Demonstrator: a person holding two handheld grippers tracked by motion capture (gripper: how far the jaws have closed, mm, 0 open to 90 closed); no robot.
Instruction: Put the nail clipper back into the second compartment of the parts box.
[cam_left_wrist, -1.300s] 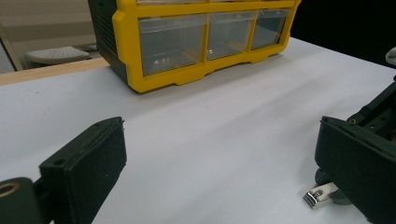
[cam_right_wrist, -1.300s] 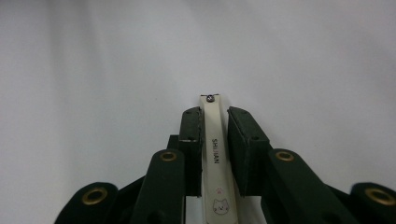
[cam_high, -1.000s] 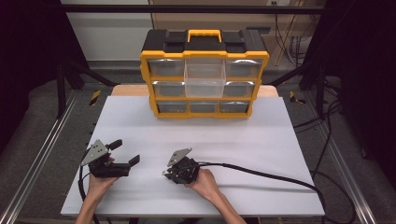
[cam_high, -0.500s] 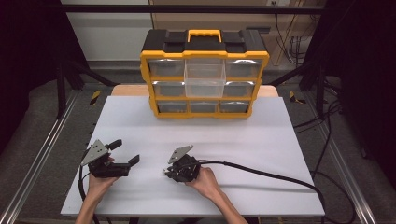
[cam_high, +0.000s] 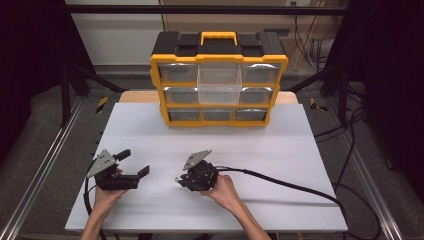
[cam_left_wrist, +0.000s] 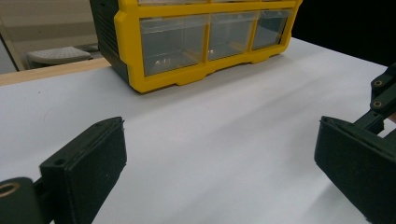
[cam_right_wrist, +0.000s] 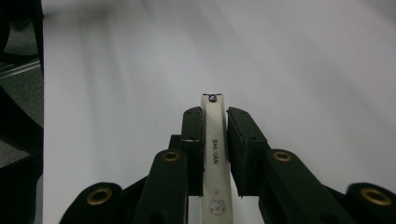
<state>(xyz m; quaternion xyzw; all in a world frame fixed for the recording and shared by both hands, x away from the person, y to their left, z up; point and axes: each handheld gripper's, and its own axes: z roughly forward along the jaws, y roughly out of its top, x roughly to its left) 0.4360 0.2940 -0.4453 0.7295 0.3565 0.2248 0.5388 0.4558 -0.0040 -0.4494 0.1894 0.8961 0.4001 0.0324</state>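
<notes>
White rectangular tabletop (cam_high: 280, 150) fills mid frame in the high view; yellow-and-black plastic drawer organizer with clear drawers (cam_high: 218, 80) stands at upper centre on its far edge, all drawers look closed. Left gripper (cam_high: 131, 163) sits lower left, hand-held, jaws spread wide with nothing between them; the left gripper view has bare table between the pads and the organizer's bottom drawer row upper centre. Right gripper (cam_high: 179, 181) sits lower centre, its black cable (cam_high: 290, 187) trailing right across the table. Jaws are closed on a slim cream-white flat tool with small print and a cartoon sticker (cam_right_wrist: 214, 149), likely a nail clipper, its tip poking past the jaws at centre of the right gripper view. Risks, judged: the narrow, smooth piece is pinched on thin edges, so it could pivot or slip out if the hand tilts or grip loosens; the cable could drag or snag during a reach toward the drawers; closed drawers need the free left gripper first.
</notes>
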